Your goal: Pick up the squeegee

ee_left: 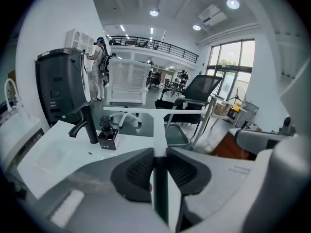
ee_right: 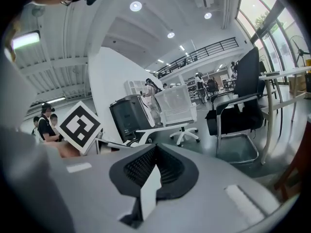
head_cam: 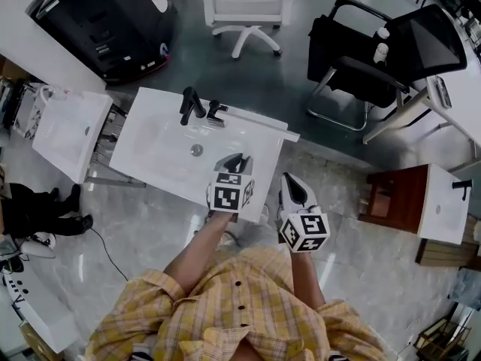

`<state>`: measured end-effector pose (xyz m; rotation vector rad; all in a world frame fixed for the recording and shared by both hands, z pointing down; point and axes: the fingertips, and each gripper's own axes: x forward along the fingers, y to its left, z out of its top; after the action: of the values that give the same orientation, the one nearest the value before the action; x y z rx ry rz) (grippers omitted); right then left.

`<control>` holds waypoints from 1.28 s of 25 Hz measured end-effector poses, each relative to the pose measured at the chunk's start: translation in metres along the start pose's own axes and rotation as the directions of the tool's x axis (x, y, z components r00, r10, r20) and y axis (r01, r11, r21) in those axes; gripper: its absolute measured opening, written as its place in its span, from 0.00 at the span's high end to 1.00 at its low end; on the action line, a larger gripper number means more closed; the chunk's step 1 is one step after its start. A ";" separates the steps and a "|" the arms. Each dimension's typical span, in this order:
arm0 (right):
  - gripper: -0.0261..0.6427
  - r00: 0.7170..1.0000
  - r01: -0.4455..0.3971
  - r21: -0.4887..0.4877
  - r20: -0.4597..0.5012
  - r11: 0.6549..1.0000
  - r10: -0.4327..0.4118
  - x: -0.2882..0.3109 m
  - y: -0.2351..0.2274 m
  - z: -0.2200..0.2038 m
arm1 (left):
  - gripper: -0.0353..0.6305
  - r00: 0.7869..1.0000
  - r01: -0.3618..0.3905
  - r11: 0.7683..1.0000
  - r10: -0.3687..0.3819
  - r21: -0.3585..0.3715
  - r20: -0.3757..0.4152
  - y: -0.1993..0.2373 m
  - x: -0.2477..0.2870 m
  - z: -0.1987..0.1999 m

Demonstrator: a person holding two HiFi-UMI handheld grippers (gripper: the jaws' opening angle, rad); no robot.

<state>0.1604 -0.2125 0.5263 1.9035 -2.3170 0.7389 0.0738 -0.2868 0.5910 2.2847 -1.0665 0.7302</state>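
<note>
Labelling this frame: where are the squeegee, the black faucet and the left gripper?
squeegee (ee_left: 159,130), left gripper view, its handle
black faucet (ee_left: 90,127), left gripper view, its upright stem
left gripper (head_cam: 236,161), head view, between its fingertips

Over the basin (ee_left: 43,154), the squeegee (ee_left: 155,125) sits between the left tongs (ee_left: 156,161), the faucet (ee_left: 87,123) to its left.

Nothing is reading as a word, brand or number. The cube (head_cam: 231,194) on the left hand-held gripper (head_cam: 234,162) and the cube (head_cam: 304,232) on the right hand-held gripper (head_cam: 294,188) are showing only black-and-white square patterns (codes, not letters). Faint print (ee_left: 241,169) is showing on the left hand-held gripper's body, too blurred to read.
</note>
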 end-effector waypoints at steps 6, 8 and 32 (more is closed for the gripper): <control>0.96 0.998 0.033 -0.012 0.051 0.999 -0.033 -0.016 0.009 0.012 | 0.82 0.998 0.013 1.000 -0.014 0.015 0.068 -0.001 -0.029 0.005; 0.96 0.998 0.036 -0.013 0.056 0.999 -0.035 -0.021 0.014 0.014 | 0.82 0.997 0.019 1.000 -0.020 0.023 0.076 -0.003 -0.038 0.005; 0.96 0.990 0.048 -0.089 0.134 0.995 -0.035 -0.056 0.060 0.037 | 0.82 0.953 0.055 0.994 -0.081 0.094 0.292 -0.025 -0.122 0.035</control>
<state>0.1265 -0.1685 0.4555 2.0113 -2.3329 0.5070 0.0362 -0.2310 0.4806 2.5476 -1.0973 0.4205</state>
